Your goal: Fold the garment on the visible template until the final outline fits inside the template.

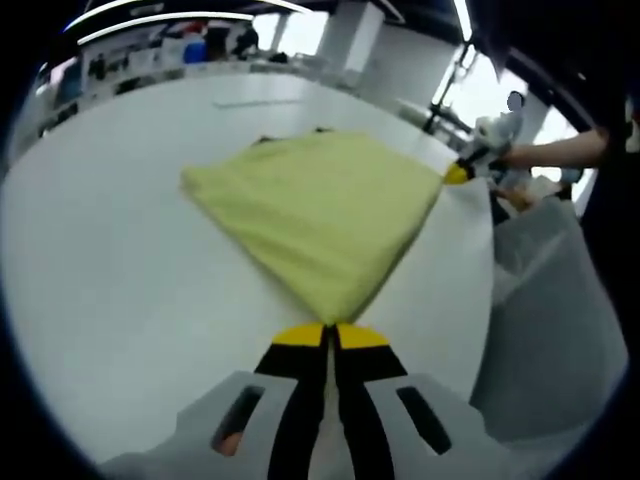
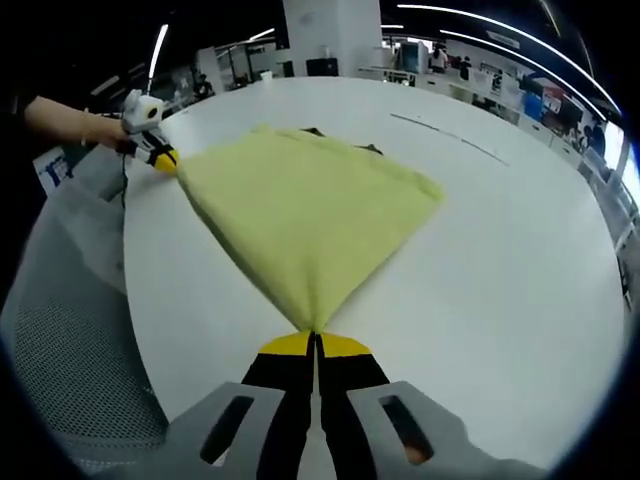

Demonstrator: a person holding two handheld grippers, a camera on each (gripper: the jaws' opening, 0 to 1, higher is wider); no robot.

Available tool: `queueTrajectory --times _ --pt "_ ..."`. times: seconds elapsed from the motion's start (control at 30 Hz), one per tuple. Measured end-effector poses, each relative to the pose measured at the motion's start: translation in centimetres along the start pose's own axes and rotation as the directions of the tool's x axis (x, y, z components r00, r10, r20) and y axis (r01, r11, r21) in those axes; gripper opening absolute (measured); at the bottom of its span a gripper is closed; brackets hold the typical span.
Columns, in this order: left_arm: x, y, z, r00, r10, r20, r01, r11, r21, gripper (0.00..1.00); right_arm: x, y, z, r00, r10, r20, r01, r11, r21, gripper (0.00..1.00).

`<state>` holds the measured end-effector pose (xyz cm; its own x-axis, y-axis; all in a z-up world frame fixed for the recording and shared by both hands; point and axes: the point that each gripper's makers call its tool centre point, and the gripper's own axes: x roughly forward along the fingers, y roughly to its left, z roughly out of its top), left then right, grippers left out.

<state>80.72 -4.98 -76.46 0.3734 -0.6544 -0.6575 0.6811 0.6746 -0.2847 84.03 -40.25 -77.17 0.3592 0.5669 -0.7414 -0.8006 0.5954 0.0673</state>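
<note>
Both grippers, left (image 1: 327, 333) and right (image 2: 314, 342), pinched shut on near corners of yellow garment (image 1: 320, 215), centre frame on white tabletop (image 1: 110, 290). Dark template barely visible beyond far edge. Risk judged: uneven pull, skewed fold, outline spilling past template.

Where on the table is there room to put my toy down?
The white table is bare between the yellow garment and the far cluttered shelves. It is crowded along the near edge, where the left gripper and right gripper pinch the garment's corners.
</note>
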Motion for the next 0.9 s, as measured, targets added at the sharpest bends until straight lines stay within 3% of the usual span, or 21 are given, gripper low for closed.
queueTrajectory --times 0.27,0.33,0.47,0.6,0.73,0.83,0.9 --pt "-0.5 0.2 -0.2 1.000 0.016 0.000 -0.016 1.000 -0.027 0.00 -0.2 0.0 0.1 1.000 -0.013 0.002 0.013 1.000 -0.001 0.02" --pt "-0.9 0.2 -0.4 1.000 0.026 0.002 -0.026 0.999 -0.036 0.01 -0.6 -0.4 -0.5 0.999 -0.036 -0.036 0.036 0.999 -0.011 0.01" --pt "-1.9 0.5 0.1 0.998 0.053 0.043 -0.050 0.996 -0.068 0.06 -1.7 -1.0 -0.5 0.998 -0.066 -0.008 0.067 0.997 0.041 0.01" --pt "-3.0 0.4 1.3 0.991 0.089 0.098 -0.079 0.992 -0.098 0.10 -3.2 -1.1 0.1 0.994 -0.106 0.029 0.104 0.991 0.079 0.16" --pt "-4.3 0.0 2.6 0.983 0.120 0.139 -0.104 0.988 -0.116 0.22 -4.7 -1.0 1.2 0.988 -0.135 0.076 0.125 0.984 0.123 0.26" --pt "-5.4 -0.4 3.7 0.973 0.150 0.173 -0.129 0.984 -0.125 0.40 -6.0 -0.8 2.3 0.978 -0.167 0.124 0.147 0.977 0.155 0.34" --pt "-6.5 -0.4 4.6 0.960 0.189 0.206 -0.165 0.978 -0.130 0.54 -7.0 -0.4 3.2 0.972 -0.175 0.159 0.145 0.972 0.184 0.42"
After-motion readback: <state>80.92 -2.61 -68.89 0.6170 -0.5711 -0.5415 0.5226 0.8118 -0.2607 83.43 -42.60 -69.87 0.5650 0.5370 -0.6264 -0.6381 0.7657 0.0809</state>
